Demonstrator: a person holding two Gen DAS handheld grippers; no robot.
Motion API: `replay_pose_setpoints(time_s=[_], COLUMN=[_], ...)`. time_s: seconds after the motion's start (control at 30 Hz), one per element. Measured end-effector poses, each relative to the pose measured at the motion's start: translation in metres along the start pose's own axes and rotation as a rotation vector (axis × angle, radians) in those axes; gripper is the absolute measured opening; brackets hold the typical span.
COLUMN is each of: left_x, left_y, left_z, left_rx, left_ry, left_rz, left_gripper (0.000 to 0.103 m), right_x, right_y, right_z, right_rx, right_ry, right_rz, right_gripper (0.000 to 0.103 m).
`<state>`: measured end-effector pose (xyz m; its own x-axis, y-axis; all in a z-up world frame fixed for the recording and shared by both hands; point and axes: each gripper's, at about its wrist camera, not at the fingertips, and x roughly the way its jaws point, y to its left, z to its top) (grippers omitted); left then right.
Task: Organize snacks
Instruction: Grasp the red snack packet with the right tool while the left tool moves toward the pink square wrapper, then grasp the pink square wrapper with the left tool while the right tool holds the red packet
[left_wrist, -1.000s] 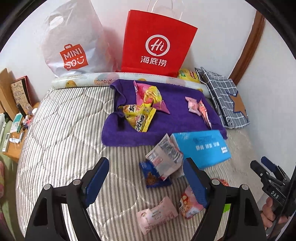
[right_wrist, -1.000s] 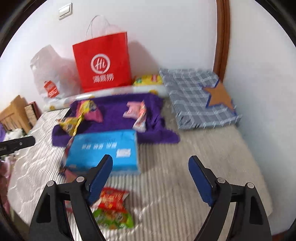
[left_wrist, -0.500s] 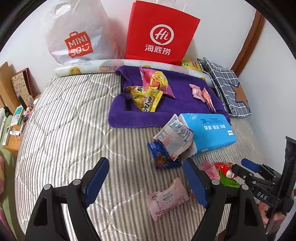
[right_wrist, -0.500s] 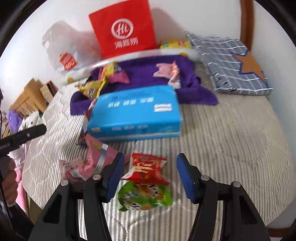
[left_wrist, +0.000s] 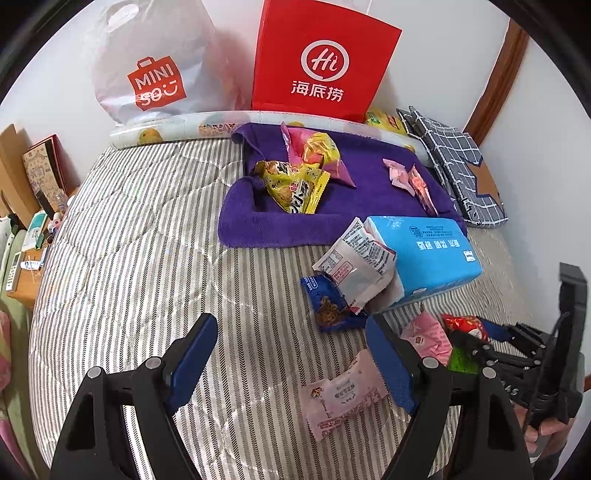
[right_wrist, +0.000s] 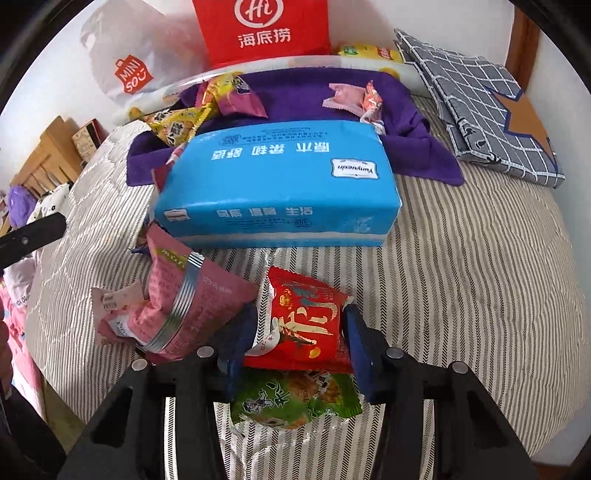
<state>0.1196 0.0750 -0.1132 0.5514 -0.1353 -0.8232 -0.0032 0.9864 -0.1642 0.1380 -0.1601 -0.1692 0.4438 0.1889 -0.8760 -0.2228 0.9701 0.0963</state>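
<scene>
In the right wrist view my right gripper (right_wrist: 295, 343) has its jaws closing on a red snack packet (right_wrist: 306, 325), and both blue pads touch the packet's sides. The packet lies on a green snack packet (right_wrist: 295, 402), with a pink packet (right_wrist: 192, 310) just left of it. The left wrist view shows my left gripper (left_wrist: 291, 354) open over the striped bed (left_wrist: 129, 258) with nothing between its fingers. A pale pink packet (left_wrist: 343, 398) lies by its right finger. My right gripper (left_wrist: 491, 339) shows at the lower right of that view.
A blue tissue pack (right_wrist: 277, 184) lies mid-bed with a white packet (left_wrist: 354, 262) and a dark blue packet (left_wrist: 328, 306) beside it. Several snacks lie on a purple towel (left_wrist: 369, 206). A red paper bag (left_wrist: 317, 59), a white plastic bag (left_wrist: 155, 62) and a checked cushion (right_wrist: 476, 103) line the wall.
My right gripper came down and forward over the red packet and its jaws narrowed around it. The left gripper sank slightly and stayed open.
</scene>
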Motion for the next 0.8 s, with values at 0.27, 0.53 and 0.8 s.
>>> replay_pose_setpoints(time_s=[0.27,0.53,0.8], left_x=[0.004,0.023,0.032], left_y=[-0.003,-0.013,-0.014], left_z=[-0.008,-0.028,-0.045], left_rx=[0.035,0.091,0.163], left_ry=[0.003,0.053,0.061], left_rz=[-0.023,-0.063,-0.089], left_gripper=[0.081,0.081,0.081], right_x=[-0.023,-0.015,-0.011], right_y=[-0.023,-0.061,-0.075], right_z=[0.005,-0.006,-0.023], right_rx=[0.047,0.128,0.158], right_ry=[-0.125,-0.155,-0.153], right_rz=[-0.041,-0.089,-0.103], right_gripper=[0.047,0.047,0.047])
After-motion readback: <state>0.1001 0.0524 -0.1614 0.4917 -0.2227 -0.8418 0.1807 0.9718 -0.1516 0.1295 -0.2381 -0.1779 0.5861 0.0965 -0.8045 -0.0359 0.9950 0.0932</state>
